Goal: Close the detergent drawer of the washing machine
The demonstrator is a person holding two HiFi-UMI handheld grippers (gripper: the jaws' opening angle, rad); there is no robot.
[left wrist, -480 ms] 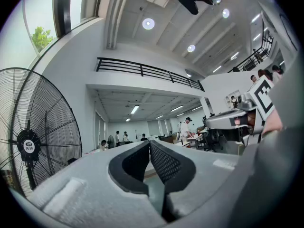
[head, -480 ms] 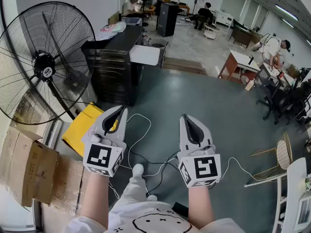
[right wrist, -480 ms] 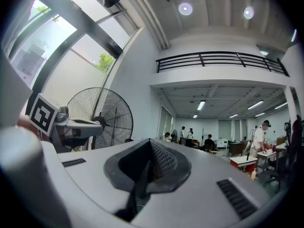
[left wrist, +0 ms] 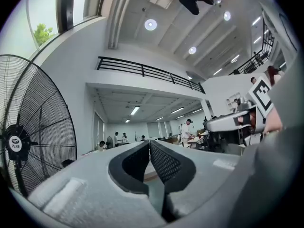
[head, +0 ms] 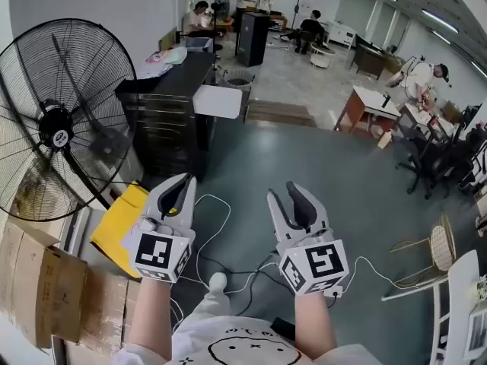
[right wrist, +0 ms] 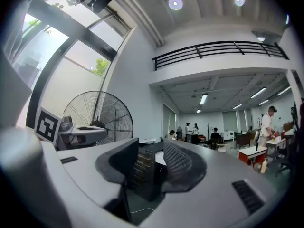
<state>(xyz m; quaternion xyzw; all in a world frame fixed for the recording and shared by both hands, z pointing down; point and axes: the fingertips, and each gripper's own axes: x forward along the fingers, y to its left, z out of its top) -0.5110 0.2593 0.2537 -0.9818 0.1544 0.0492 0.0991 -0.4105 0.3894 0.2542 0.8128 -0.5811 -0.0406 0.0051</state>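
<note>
Right gripper [head: 284, 196] is held level in front of the person. Its two grey jaws stand parted by a clear gap with nothing between them. Through that gap its own view shows only a black cabinet [right wrist: 145, 175] ahead.

Left gripper [head: 181, 182] is held well apart to the right gripper's left. Its jaws are brought together at the tips and hold nothing.

Each gripper carries a cube [head: 160, 255] with black-and-white square markers at its rear, just ahead of the bare forearm holding it.

Below both grippers is a dark grey-green floor [head: 350, 196], with a white cable [head: 221, 204] looping across it between them.

The cabinet stands ahead of the left gripper and has a white panel [head: 217, 101] at its near corner. A large round black fan [head: 57, 120] stands to the left of the left gripper. Down and to that gripper's left, a yellow board [head: 118, 223] lies on the floor, with cardboard boxes [head: 42, 280] further left.

Far ahead of both grippers, people stand and sit at desks.

Neither the washing machine nor its drawer appears in any view, so its look and place cannot be told.
</note>
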